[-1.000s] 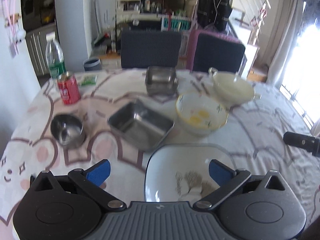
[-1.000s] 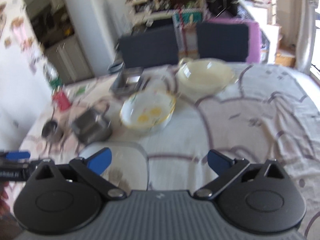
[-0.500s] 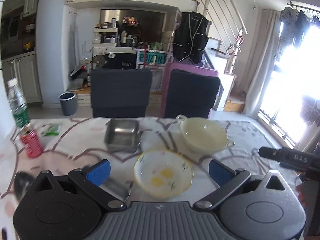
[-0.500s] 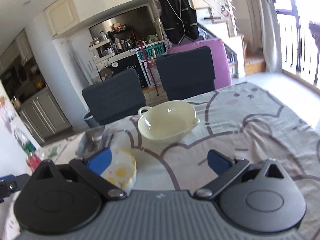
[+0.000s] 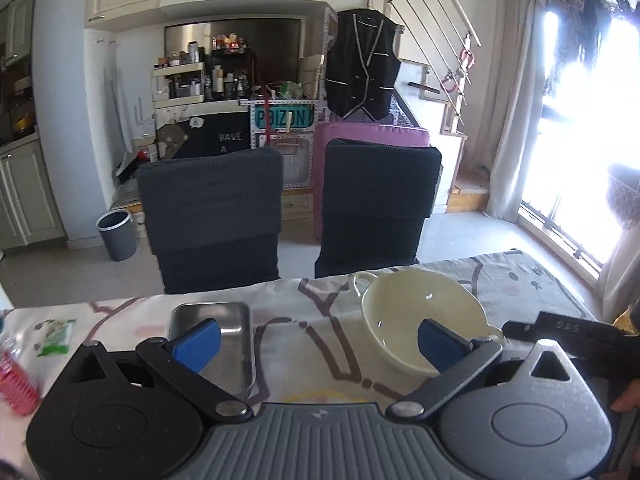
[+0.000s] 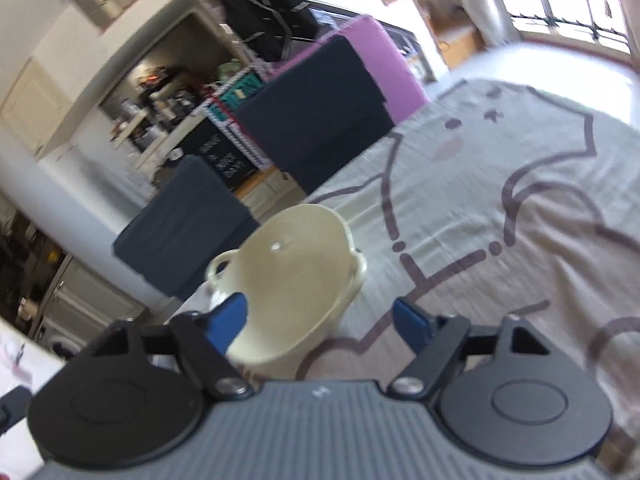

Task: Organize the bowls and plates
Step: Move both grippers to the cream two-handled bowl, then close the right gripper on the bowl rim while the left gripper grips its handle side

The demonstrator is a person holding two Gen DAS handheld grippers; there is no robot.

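A cream two-handled bowl (image 5: 416, 312) stands on the patterned tablecloth (image 5: 312, 344) at the far right; it also shows in the right wrist view (image 6: 292, 276). A square steel dish (image 5: 224, 320) stands left of it. A sliver of the yellow-rimmed bowl (image 5: 320, 397) shows just above my left gripper's body. My left gripper (image 5: 318, 342) is open and empty, above the table between the steel dish and the cream bowl. My right gripper (image 6: 320, 318) is open and empty, tilted, its fingers on either side of the cream bowl's near rim. It also shows in the left wrist view (image 5: 568, 330).
Two dark chairs (image 5: 212, 216) (image 5: 376, 204) stand behind the table's far edge. A red can (image 5: 16, 384) and a green packet (image 5: 56, 336) lie at the left. The tablecloth stretches to the right of the cream bowl (image 6: 520, 208).
Both grippers have moved forward and tipped up. The plate, deep steel dish and small steel cup have dropped out of view. My right gripper has rolled and closed in on the cream bowl.
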